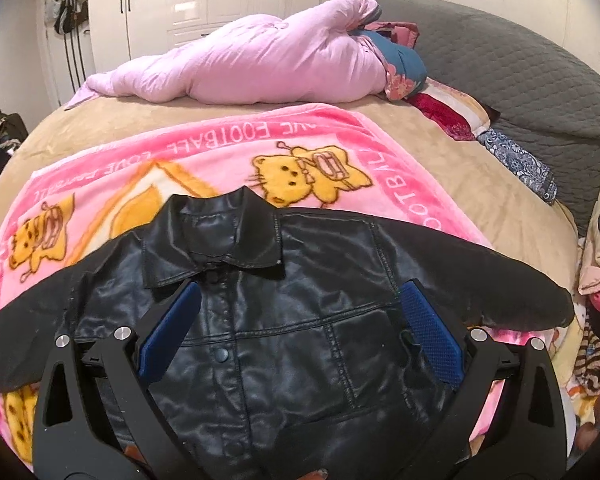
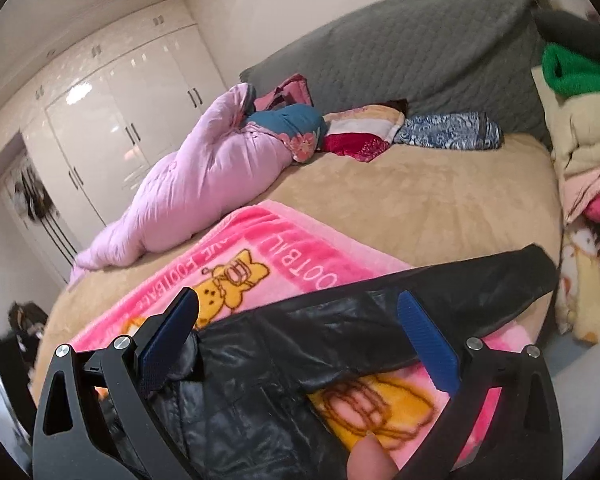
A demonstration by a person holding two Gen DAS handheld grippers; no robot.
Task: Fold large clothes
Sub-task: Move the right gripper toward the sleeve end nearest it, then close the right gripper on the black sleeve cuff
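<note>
Pink blanket (image 1: 220, 160) under black jacket (image 1: 284, 320); both tongs (image 1: 300, 308) (image 2: 298, 312) released above it.

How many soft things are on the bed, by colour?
Black: 1, jacket
Pink cartoon: 1, blanket
Lilac: 1, quilt
Red-striped: 1, pillow
Blue-patterned: 1, pillow
Teal: 1, bundle
Total: 6

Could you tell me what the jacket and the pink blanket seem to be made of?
Jacket: leather or faux leather, judging by its glossy black sheen and stitched panels; which one is unclear. Pink blanket: soft plush fleece, going by its fuzzy, matte printed surface.
</note>
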